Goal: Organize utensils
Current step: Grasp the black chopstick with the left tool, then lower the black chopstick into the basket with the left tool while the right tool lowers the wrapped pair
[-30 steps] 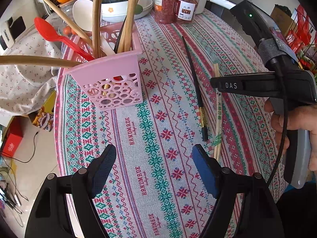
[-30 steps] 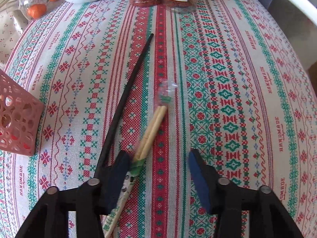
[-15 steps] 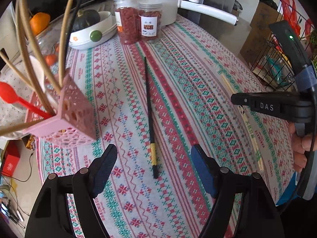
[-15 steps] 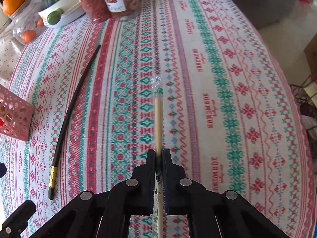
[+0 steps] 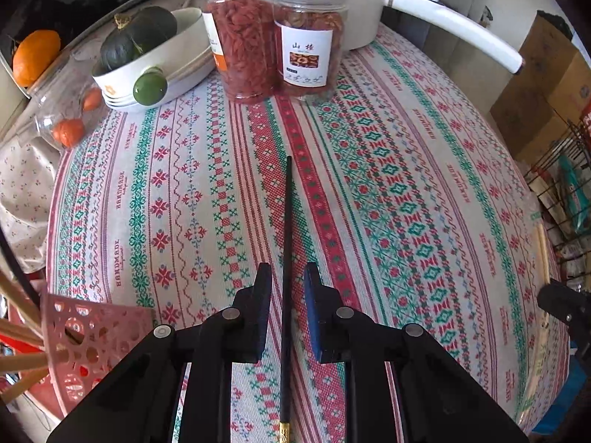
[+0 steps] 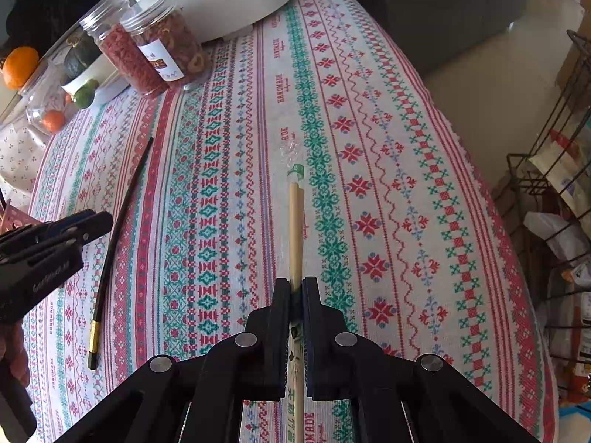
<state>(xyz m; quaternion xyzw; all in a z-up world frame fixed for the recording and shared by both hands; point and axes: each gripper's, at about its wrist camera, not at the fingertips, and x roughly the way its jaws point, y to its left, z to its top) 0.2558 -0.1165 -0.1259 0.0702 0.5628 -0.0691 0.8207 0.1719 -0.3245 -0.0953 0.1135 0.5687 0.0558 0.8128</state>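
slim black chopstick, woven patterned tablecloth

Mid tablecloth is wide open, tons of room. Far edge blocked w/ two jars, white pot, bowl; pink basket crowds the near-left corner.

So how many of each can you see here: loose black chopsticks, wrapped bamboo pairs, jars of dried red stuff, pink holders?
Black chopstick: 1
Wrapped bamboo chopstick pair: 1
Jars of dried red food: 2, the taller jar and the white-labelled jar
Pink utensil holder: 1
Total: 5
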